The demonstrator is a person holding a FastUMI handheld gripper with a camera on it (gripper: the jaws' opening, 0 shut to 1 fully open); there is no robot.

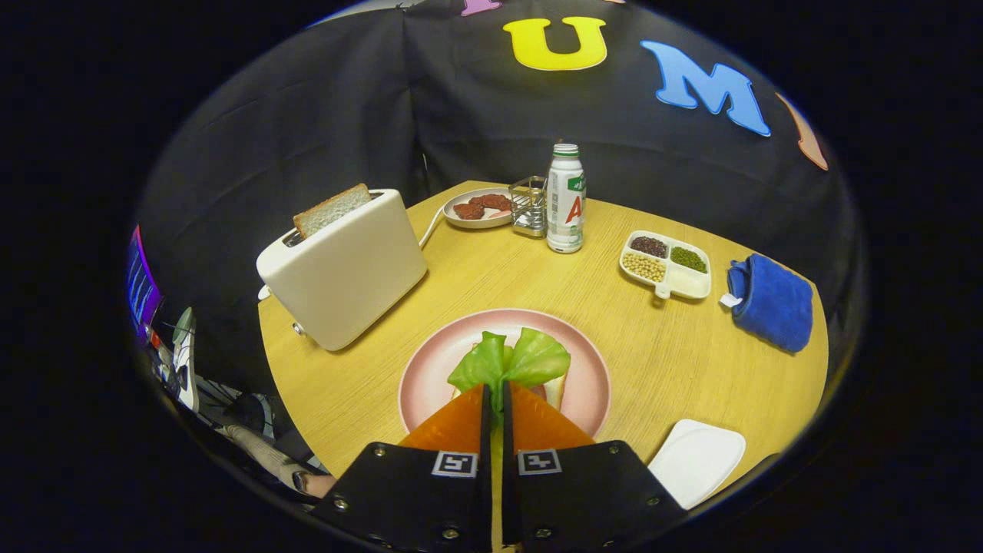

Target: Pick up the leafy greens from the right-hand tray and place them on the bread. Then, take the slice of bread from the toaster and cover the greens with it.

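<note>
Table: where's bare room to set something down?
Free wood between pink plate, toaster and bottle; also between pink plate, bean tray and blue cloth. Crowded by meat plate, rack, bottle. Gripper shut on leafy greens over bread.

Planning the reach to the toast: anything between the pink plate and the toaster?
Gripper view: bare tabletop between the pink plate and the toaster. The gripper has its jaws shut on the leafy greens over the plate.
</note>
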